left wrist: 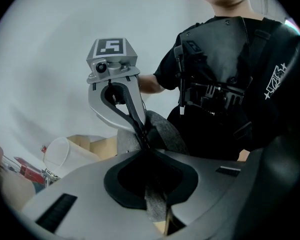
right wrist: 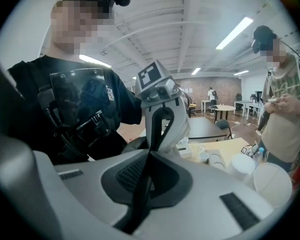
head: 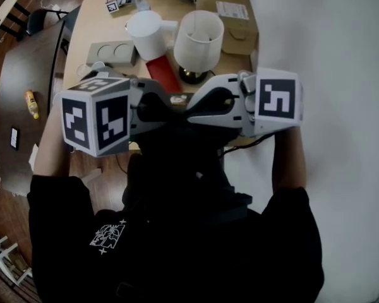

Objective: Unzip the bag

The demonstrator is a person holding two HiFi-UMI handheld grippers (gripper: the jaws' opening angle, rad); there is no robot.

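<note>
**Pale wood table ahead, both claws pinched on the bag**

Head view: the table carries two white tubs, a red flat piece, a grey tray and a cardboard box. Off the table's near edge, close to the person's black shirt, the left claw and the right claw meet almost tip to tip. Beneath them the bag cannot be told apart from the dark clothing.

Left gripper view: the left claw is closed on a grey felt strip of the bag, which rises out of its tips. The right claw faces it, tips together on the bag's top edge, just beside the left claw's hold. Behind stand a white wall and the person's chest harness. One white tub on the table shows beyond the claw's body.

Right gripper view: the right claw is together on a thin dark strip that leads to the left claw, upright opposite it. Whether this strip is the zip pull or the bag's edge cannot be told. On the table the tubs and the tray show again. At the table's far side a second person stands with both hands raised to the chest, in a hall with more tables under strip lights.
</note>
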